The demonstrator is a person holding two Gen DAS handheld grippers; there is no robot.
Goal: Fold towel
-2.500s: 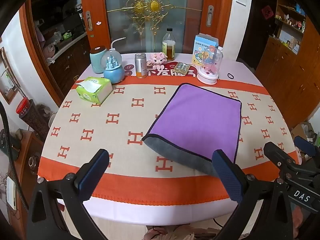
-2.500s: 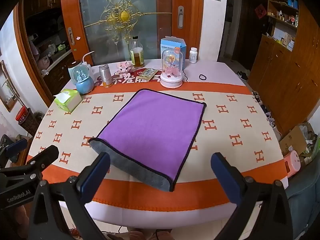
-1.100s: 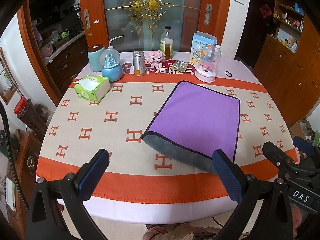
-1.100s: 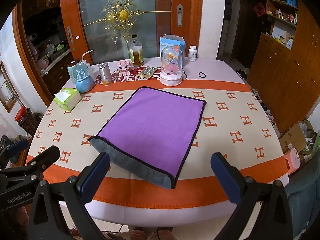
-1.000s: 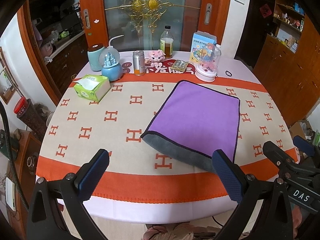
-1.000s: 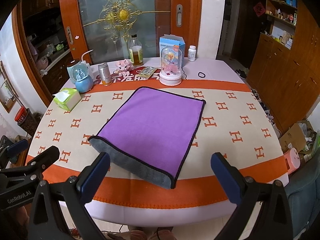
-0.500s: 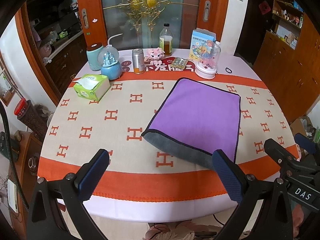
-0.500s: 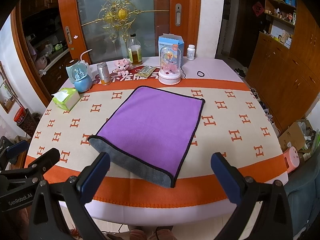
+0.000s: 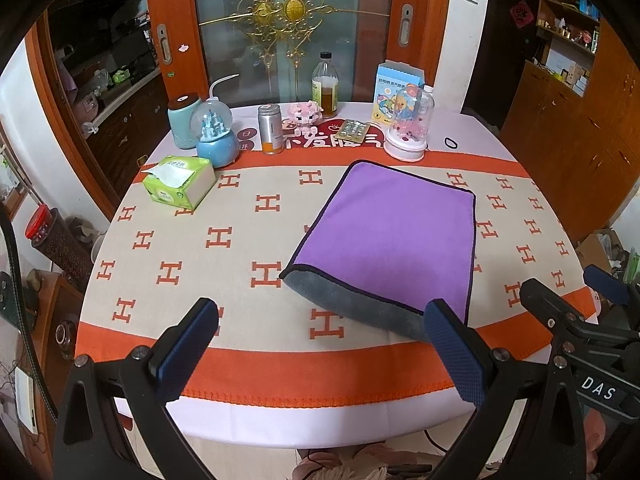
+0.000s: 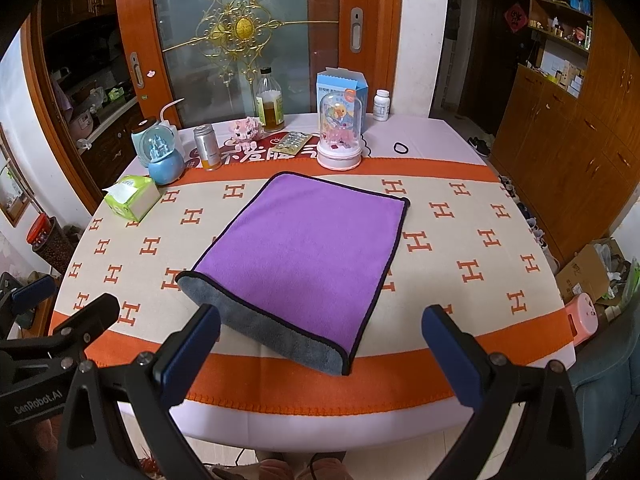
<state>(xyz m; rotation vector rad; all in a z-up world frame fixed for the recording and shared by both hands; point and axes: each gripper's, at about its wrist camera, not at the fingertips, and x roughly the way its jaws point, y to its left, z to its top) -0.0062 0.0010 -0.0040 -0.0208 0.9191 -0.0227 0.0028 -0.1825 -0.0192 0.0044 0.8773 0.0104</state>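
Observation:
A purple towel [image 9: 394, 232] with a black hem lies folded flat on the round table; its grey underside shows along the near fold. It also shows in the right wrist view [image 10: 308, 248]. My left gripper [image 9: 320, 344] is open and empty, held above the table's near edge, to the left of the towel's near end. My right gripper [image 10: 322, 340] is open and empty, held above the near edge just in front of the towel's grey fold. Neither gripper touches the towel.
The tablecloth [image 10: 460, 248] is beige with orange H marks and orange bands. Along the far side stand a green tissue box [image 9: 178, 182], a snow globe [image 9: 214, 138], a metal can [image 9: 270, 128], a bottle [image 9: 325, 86], a domed toy [image 9: 408, 124] and a blue carton [image 10: 340, 92]. A black hair tie [image 10: 400, 147] lies far right.
Both grippers have drawn back and risen a little from the table, so the towel looks slightly farther away. The towel has not moved. Both grippers stay open.

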